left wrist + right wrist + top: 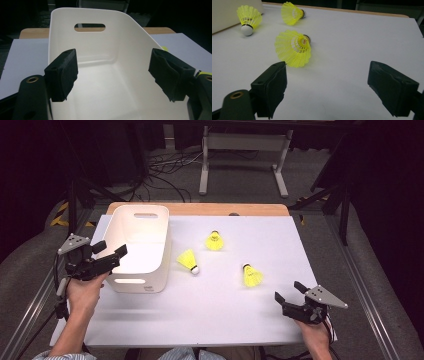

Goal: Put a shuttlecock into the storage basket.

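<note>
Holding our right hand-held gripper (289, 291) open and empty, we see the nearest yellow shuttlecock (252, 275) lying on the white surface (210, 305) just ahead, left of centre. Our left hand-held gripper (110, 249), also open, hovers over the white bin's (142, 222) near rim.

High view: overhead, facing forward over the white table sheet (200, 305). Left gripper view: close above the white plastic bin (100, 75). Right gripper view: low, near the yellow feathered shuttlecocks (293, 48), shared with the high view.

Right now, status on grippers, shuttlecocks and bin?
Left gripper open at the white bin. Right gripper open, short of nearest shuttlecock. Three shuttlecocks on table, bin holds none. Nothing in the way.
</note>
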`<control>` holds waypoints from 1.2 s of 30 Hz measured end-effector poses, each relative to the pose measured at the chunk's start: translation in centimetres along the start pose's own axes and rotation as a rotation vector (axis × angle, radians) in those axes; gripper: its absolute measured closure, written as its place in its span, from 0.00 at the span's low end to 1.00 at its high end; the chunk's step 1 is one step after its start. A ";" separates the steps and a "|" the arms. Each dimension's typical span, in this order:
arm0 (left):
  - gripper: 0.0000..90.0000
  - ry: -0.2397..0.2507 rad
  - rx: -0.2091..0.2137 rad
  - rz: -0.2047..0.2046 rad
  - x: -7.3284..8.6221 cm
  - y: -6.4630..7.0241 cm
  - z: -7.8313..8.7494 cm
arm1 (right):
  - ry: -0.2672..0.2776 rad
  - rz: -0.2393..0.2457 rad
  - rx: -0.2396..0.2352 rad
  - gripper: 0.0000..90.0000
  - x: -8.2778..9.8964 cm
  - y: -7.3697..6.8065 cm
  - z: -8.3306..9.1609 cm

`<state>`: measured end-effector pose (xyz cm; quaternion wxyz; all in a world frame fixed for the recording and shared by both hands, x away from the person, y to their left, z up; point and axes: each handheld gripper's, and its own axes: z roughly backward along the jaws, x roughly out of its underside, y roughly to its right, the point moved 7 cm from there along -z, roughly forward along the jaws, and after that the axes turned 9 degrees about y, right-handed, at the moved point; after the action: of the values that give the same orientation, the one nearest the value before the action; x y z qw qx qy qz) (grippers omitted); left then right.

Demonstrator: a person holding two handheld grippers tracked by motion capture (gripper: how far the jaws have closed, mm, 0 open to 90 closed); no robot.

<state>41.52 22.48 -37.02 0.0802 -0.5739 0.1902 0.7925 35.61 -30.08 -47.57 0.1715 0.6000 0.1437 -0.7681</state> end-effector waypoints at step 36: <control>0.28 -0.041 0.090 -0.033 0.1 4.3 -2.8 | 0.001 0.010 -0.013 0.18 0.0 -0.2 0.0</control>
<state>42.45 17.41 -36.94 0.1231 -0.5566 0.2144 0.7932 35.54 -29.88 -47.54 0.1793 0.5999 0.1456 -0.7660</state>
